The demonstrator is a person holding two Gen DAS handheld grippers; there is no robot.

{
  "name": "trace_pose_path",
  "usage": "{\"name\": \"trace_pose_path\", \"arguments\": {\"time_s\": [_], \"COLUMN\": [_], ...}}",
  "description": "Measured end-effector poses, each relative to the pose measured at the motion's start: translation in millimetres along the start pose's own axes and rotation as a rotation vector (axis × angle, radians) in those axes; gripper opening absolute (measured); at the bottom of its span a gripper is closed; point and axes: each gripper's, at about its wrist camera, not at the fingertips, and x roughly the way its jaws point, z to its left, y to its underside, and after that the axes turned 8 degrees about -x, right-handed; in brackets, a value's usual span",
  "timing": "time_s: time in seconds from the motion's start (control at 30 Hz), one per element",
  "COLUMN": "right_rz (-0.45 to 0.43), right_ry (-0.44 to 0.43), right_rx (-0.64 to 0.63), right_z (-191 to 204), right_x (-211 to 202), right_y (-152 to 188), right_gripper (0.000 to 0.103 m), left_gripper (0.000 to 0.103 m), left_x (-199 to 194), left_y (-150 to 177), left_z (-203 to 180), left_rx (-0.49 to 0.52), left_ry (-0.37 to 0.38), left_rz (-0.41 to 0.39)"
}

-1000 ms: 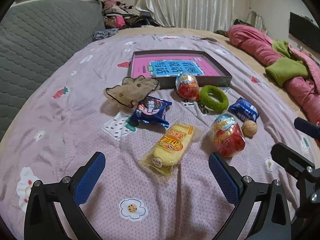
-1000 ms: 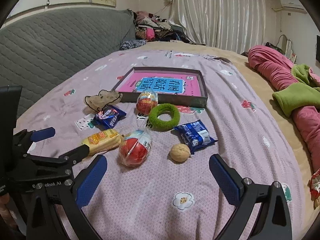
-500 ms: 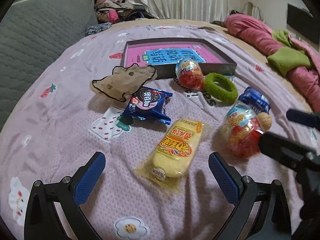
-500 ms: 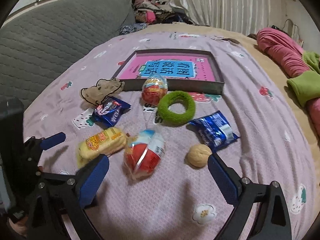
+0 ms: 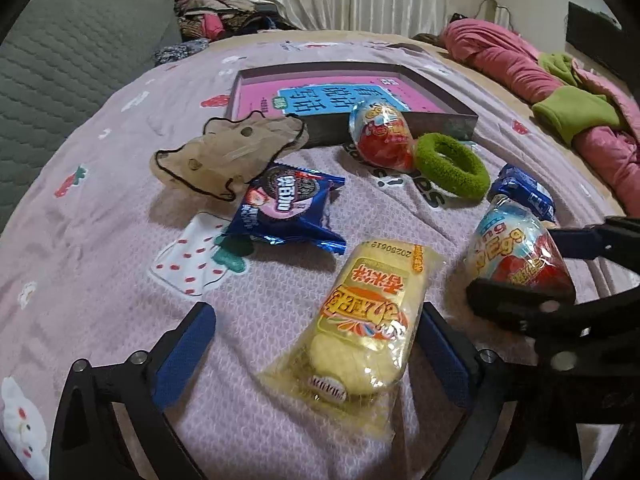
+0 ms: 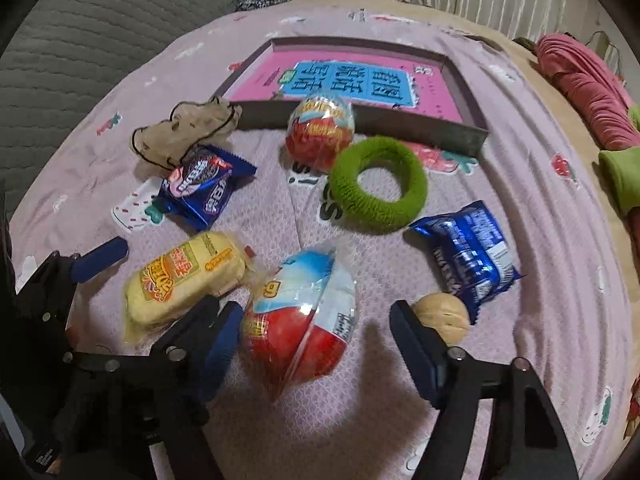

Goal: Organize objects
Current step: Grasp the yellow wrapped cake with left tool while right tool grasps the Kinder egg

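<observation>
Red-and-blue wrapped egg [image 6: 300, 316] lies on the bedspread [image 6: 540, 208] between the right gripper [image 6: 316, 344]'s closing, not yet gripping jaws, long axis pointing away; the left gripper [image 5: 316, 344], open, straddles the yellow cake [image 5: 360, 328].

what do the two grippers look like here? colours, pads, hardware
Both match: the left gripper and right gripper have matte black angular frames with open cut-outs, two fingers each faced with ribbed blue pads, and round silver screw heads near the finger joints. No cables, markings or sleeves show.
</observation>
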Motion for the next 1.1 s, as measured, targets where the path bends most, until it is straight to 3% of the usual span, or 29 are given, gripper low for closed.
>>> {"name": "trace_pose_path", "arguments": {"time_s": [0.17, 0.27, 0.47, 0.5, 0.53, 0.6, 0.87, 1.1], "right_rz": [0.021, 0.011, -0.012, -0.014, -0.018, -0.037, -0.084, -0.097], "right_ry": [-0.075, -0.081, -0.113, -0.116, -0.118, -0.118, -0.102, -0.093], "right_rx": [0.03, 0.023, 0.028, 0.032, 0.034, 0.04, 0.038, 0.039], "right_z": [-2, -1, -4, -5, -6, -7, -11, -10], "right_x": [11, 11, 8, 7, 7, 3, -12, -19], "right_y": [0, 0, 1, 2, 3, 4, 10, 17], "right_gripper": [0.055, 0.054, 0.054, 0.053, 0.053, 0.053, 0.053, 0.053], "left_gripper": [0.095, 0.075, 0.067, 0.063, 0.051, 0.043, 0.04, 0.04], "left_x": [5, 6, 5, 4, 3, 1, -13, -32], "left_y": [-2, -2, -1, -1, -1, -1, 0, 4], "left_z": [-5, -9, -10, -9, -7, -6, -3, 3], "left_rx": [0.024, 0.038, 0.042, 0.037, 0.032, 0.023, -0.005, -0.028], "left_ry": [0.007, 0.024, 0.039, 0.044, 0.044, 0.043, 0.104, 0.111], "left_rz": [0.006, 0.015, 0.017, 0.012, 0.012, 0.003, 0.002, -0.025]}}
